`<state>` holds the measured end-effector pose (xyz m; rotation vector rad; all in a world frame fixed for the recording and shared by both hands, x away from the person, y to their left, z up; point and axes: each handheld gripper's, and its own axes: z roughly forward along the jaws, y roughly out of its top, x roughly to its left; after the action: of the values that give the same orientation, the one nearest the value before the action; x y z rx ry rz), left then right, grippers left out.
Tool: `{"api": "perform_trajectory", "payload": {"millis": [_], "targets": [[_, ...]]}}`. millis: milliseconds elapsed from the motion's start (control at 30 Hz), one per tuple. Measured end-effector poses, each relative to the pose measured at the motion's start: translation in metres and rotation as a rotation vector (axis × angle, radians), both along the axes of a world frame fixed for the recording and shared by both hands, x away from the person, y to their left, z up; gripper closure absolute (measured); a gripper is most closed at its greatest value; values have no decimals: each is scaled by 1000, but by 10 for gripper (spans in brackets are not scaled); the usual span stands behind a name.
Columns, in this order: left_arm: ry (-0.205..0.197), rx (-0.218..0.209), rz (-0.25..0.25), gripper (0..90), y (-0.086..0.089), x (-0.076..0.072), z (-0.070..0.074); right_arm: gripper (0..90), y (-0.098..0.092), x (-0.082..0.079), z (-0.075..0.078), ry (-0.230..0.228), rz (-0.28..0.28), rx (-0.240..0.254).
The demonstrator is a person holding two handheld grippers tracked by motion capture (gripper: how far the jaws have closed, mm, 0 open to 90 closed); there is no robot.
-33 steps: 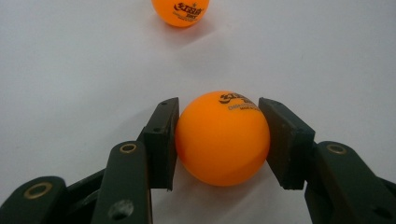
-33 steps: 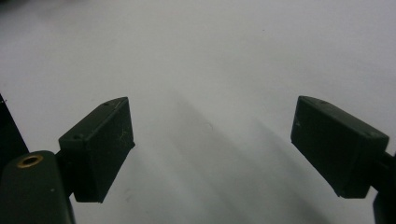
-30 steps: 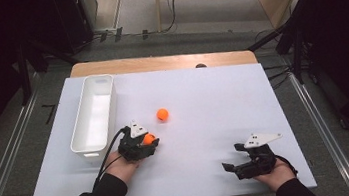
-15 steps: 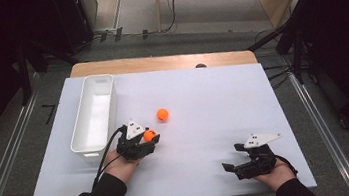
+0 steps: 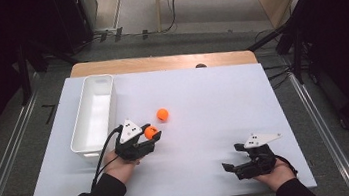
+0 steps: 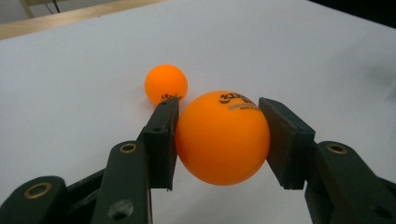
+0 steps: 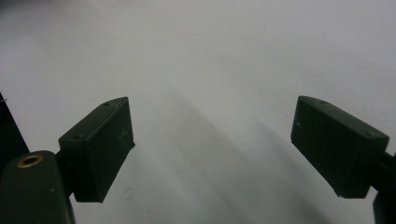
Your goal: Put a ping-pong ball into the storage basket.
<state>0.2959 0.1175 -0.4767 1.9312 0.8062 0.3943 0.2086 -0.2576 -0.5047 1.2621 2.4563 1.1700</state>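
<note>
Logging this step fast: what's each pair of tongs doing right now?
Left tongs: shut on an orange ball.
Right tongs: open, holding nothing, over the white table.

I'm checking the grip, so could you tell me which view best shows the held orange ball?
The left gripper view: the held ball sits large between both pads. In the high view it is a small orange spot at the left gripper.

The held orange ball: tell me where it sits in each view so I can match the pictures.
High view: the held orange ball sits left of centre, in the left gripper, beside the white bin.
Left gripper view: centre, large, pressed between both pads.
Right gripper view: not in it; open jaws over the white table.
Shared landmark: the loose orange ball, just beyond the held one.
</note>
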Motion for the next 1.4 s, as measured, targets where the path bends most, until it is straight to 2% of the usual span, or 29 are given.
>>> {"api": "perform_trajectory", "payload": {"millis": [67, 133, 267, 333, 467, 667, 767, 833, 900, 1000, 1233, 1400], "targets": [[-7, -29, -7, 504, 1, 0, 2, 117, 0, 0, 0, 0, 0, 0], [9, -65, -13, 504, 3, -1, 4, 117, 0, 0, 0, 0, 3, 0], [3, -59, -28, 504, 5, -3, 8, 117, 0, 0, 0, -1, 5, 0], [8, -72, -27, 504, 4, -4, 9, 117, 1, 0, 0, -2, 6, 0], [13, -65, -34, 503, 4, -4, 10, 117, 1, 0, 0, -1, 5, 1], [35, -30, -60, 504, 3, -4, 12, 117, 1, 0, 0, 1, 10, -2], [67, -17, -88, 504, 4, -3, 13, 117, 1, 0, 0, 1, 11, -2], [77, -23, -100, 503, 6, -2, 15, 117, 1, 0, 0, 1, 10, -2], [112, -41, -133, 504, 9, -1, 18, 117, 1, 0, 0, 1, 13, -2], [129, -30, -152, 503, 14, -1, 21, 117, 1, 0, 0, 6, 12, -4], [124, -21, -150, 503, 21, 1, 28, 116, 1, 0, 0, 0, 12, -6], [138, -6, -149, 503, 26, 1, 32, 117, 1, 0, 0, 1, 15, -7]]}}
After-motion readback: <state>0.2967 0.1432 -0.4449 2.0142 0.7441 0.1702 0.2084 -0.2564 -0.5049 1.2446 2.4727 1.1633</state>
